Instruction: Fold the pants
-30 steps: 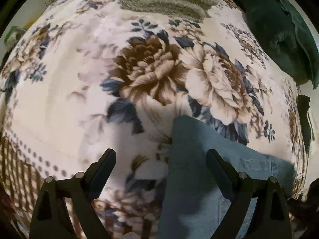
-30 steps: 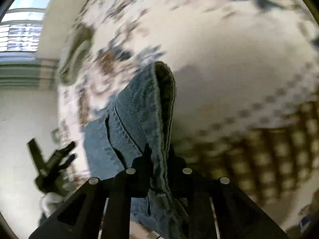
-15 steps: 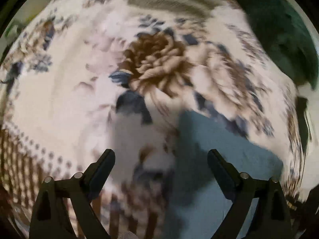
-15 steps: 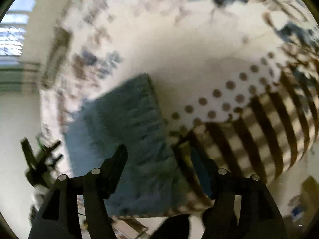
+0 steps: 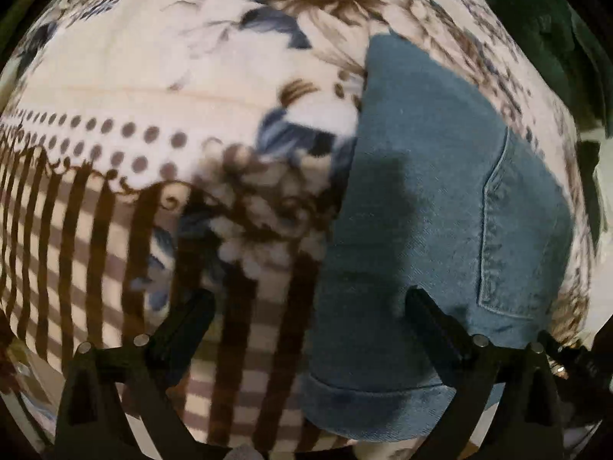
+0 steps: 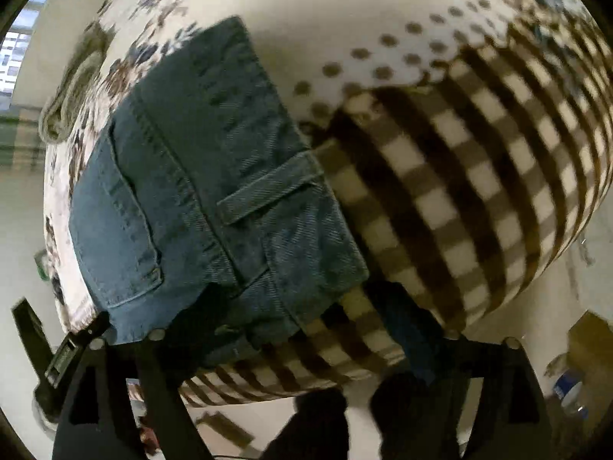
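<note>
The blue denim pants [image 5: 429, 207] lie folded in a compact stack on a floral blanket [image 5: 145, 76], near its checked border. A back pocket faces up. My left gripper [image 5: 306, 318] is open and empty, held above the stack's near left edge. In the right wrist view the pants [image 6: 214, 199] lie folded with pocket and belt loop showing. My right gripper [image 6: 302, 329] is open and empty, just off the stack's near edge. The left gripper [image 6: 57, 349] shows at the lower left there.
A dark green garment [image 5: 536, 19] lies at the blanket's far right. A grey-green towel [image 6: 72, 88] lies at the far end of the bed. The bed's edge and the floor [image 6: 517, 345] are close below my right gripper.
My right gripper has let go of the denim fold and opened; the fold now lies flat. Both grippers have pulled back toward the checked border.
</note>
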